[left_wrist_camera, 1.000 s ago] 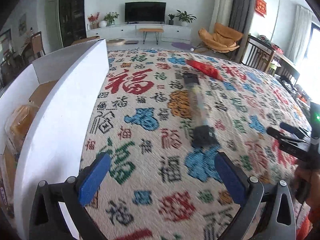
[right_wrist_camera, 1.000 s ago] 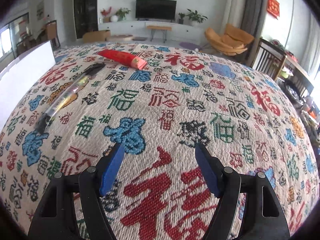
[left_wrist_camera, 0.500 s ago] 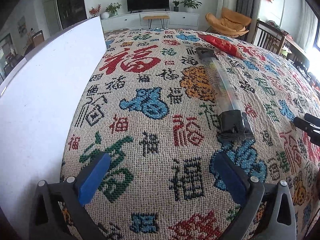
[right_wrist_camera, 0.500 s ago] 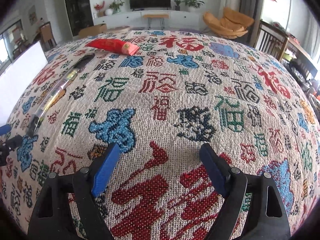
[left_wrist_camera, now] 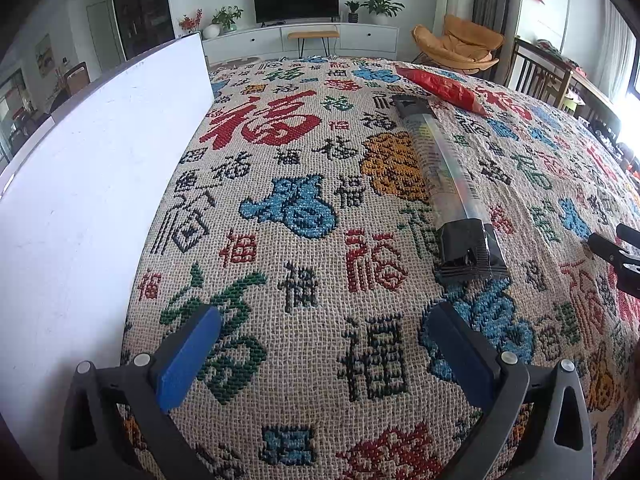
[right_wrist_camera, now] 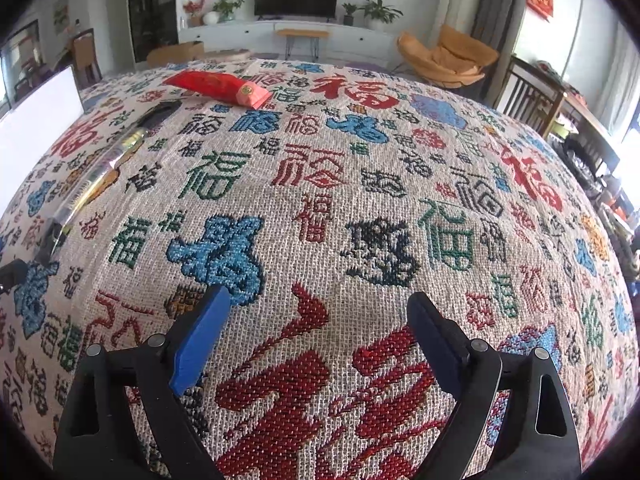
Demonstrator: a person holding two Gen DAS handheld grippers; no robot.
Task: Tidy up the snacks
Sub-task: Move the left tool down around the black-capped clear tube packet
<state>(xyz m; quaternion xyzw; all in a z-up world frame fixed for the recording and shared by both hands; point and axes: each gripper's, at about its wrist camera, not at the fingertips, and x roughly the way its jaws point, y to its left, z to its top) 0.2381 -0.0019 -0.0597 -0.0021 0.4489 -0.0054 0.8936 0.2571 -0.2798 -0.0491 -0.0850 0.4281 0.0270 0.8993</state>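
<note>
Left gripper (left_wrist_camera: 320, 340) hangs wide open and empty, white box wall (left_wrist_camera: 92, 184) tight on its left, so I'd swing right toward the clear tube snack pack (left_wrist_camera: 444, 176) and pinch its black end crosswise. Red snack pouch (right_wrist_camera: 218, 87) sits beyond it. Right gripper (right_wrist_camera: 320, 312) is opening too, nothing between its jaws, with loads of bare tablecloth (right_wrist_camera: 400, 184) around.

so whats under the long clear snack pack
The clear snack pack lies flat on the patterned tablecloth, covering part of an orange character. Its see-through middle lets some weave show; its black ends hide what's beneath. The red packet sits just beyond its far end.
</note>
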